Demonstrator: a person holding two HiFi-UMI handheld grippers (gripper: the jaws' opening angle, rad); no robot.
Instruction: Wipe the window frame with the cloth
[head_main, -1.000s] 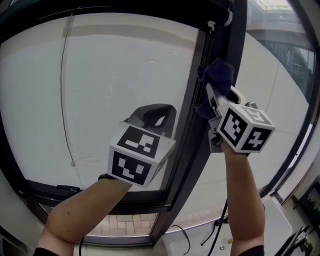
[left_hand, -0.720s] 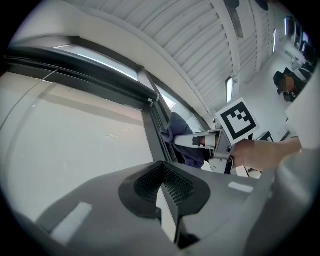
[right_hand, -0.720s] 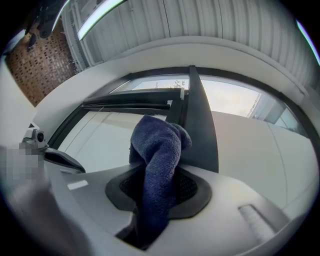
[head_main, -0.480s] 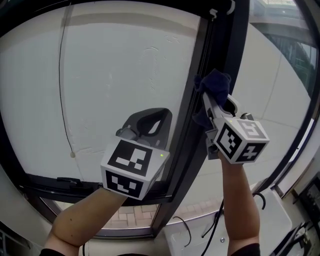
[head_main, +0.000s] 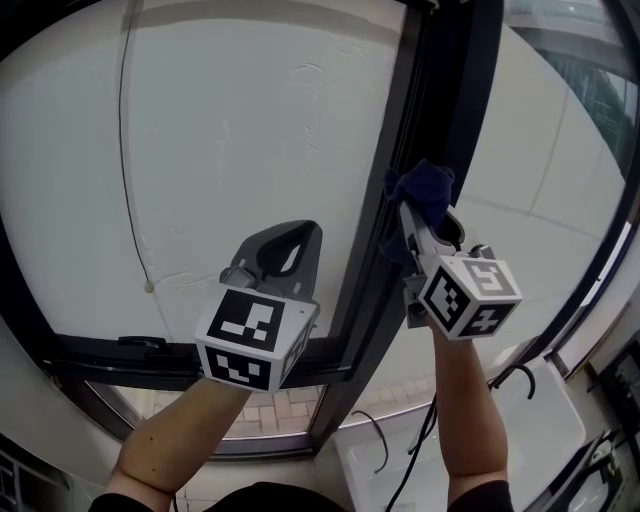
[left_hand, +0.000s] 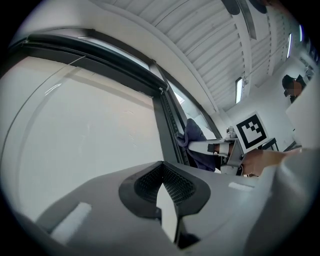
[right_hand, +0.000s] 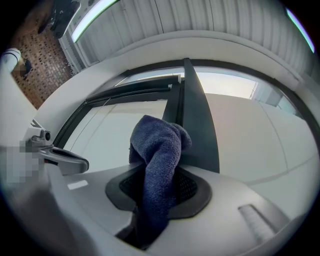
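Grips the dark blue cloth (right_hand: 160, 145) in the right tongs (right_hand: 160, 181), closed tight on its fold, the bunched end sticking out past the tips. Presses that bunch against the dark upright bar of the window frame (head_main: 362, 310), roughly midway up its visible length. Holds the left tongs (head_main: 290, 240) just left of that bar, before the white pane (head_main: 230, 130), closed tip to tip on nothing. Shows a thin cord (head_main: 124, 150) hanging near the pane's left edge.
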